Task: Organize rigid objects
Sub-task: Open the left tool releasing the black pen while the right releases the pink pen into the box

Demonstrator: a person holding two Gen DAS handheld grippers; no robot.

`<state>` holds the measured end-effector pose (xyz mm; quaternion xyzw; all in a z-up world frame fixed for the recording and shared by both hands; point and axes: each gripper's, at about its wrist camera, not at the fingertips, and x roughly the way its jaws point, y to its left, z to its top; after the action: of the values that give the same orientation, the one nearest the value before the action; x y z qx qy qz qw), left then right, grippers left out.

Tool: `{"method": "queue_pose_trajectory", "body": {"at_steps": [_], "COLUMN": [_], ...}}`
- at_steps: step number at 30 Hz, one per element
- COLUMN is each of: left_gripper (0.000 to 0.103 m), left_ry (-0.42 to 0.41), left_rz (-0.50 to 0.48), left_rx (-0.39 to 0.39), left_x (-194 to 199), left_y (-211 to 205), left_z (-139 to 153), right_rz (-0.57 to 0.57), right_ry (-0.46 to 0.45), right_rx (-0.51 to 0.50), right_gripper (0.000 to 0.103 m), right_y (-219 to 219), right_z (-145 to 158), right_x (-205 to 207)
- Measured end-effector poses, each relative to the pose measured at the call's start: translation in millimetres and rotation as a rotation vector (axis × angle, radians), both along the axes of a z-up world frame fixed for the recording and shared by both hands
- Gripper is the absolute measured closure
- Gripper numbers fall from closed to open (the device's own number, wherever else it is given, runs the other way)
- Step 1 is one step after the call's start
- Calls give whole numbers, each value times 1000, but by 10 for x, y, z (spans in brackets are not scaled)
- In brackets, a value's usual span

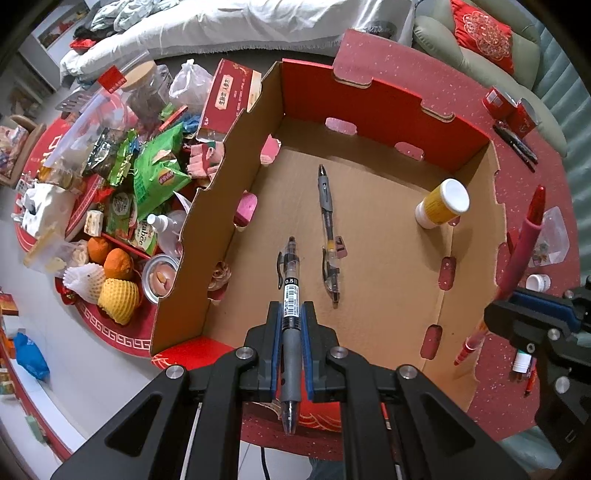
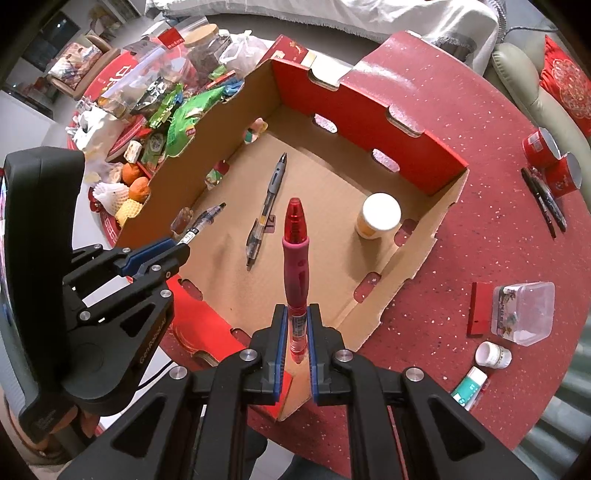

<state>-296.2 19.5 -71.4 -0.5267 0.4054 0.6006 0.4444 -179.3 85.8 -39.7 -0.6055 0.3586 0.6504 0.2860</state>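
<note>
my left gripper (image 1: pixel 291 314) is clamping a black gel pen (image 1: pixel 289 291) by its grey grip, jaws narrowed tight on the barrel, the pen pointing down over the near part of the cardboard box (image 1: pixel 207 236). my right gripper (image 2: pixel 295 317) is clamping a red pen (image 2: pixel 295 258) the same way, jaws closed on its clear lower barrel, its red tip hanging above the box floor near the near right wall. in the right wrist view my left gripper (image 2: pixel 177 247) is showing at the left, over the box's near left wall, with the black pen sticking out of it.

inside the box, a grey gel pen (image 1: pixel 327 225) is lying flat on the brown floor, about in the middle, just beyond my black pen. a yellow bottle with a white cap (image 1: pixel 443 203) is lying tipped against the right wall, apart from the pens.

the box is sitting on a red speckled counter (image 2: pixel 461 258). on the counter to the right of the box, a clear plastic tub (image 2: pixel 524 314), a small white bottle (image 2: pixel 493 354) and a white and green tube (image 2: pixel 471 387) are lying near me; farther off, two black pens (image 2: pixel 545 203) are lying side by side next to two red cups (image 2: pixel 550 158).

left of the box, snack bags (image 1: pixel 155 173), oranges (image 1: pixel 118 262) and a red carton (image 1: pixel 229 99) are crowding a red tray. a bed with white bedding (image 1: pixel 240 26) is lying beyond.
</note>
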Motion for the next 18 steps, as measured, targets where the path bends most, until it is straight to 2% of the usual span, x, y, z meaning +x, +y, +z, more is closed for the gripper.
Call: {"method": "queue_pose_trajectory", "body": {"at_steps": [12,14,16,17,18], "left_gripper": [92,80,38,35,26], "left_ry": [-29,-41,-39,-16,-7], "left_rz": [-23,-45,-64,-62,-61], "left_rx": [-39,-55,-55,-47,-37], "left_x": [-1,33,74,77,74], "left_y": [167,195,217,214,210], "left_z": [-190,-239,-264,-255,-246], "right_rz": [-28,-23,-27,-29,-29], "right_ry": [-47,-65,-77,-82,-95], "right_rx": [-53,-53,-63,-69,-70], "right_gripper": [92,92,92,91,91], "right_y": [103,103,103,103,104], "right_z": [-330,-392,-448,-471,-490], "right_x": [-53,-60,-53,-45,-35]}}
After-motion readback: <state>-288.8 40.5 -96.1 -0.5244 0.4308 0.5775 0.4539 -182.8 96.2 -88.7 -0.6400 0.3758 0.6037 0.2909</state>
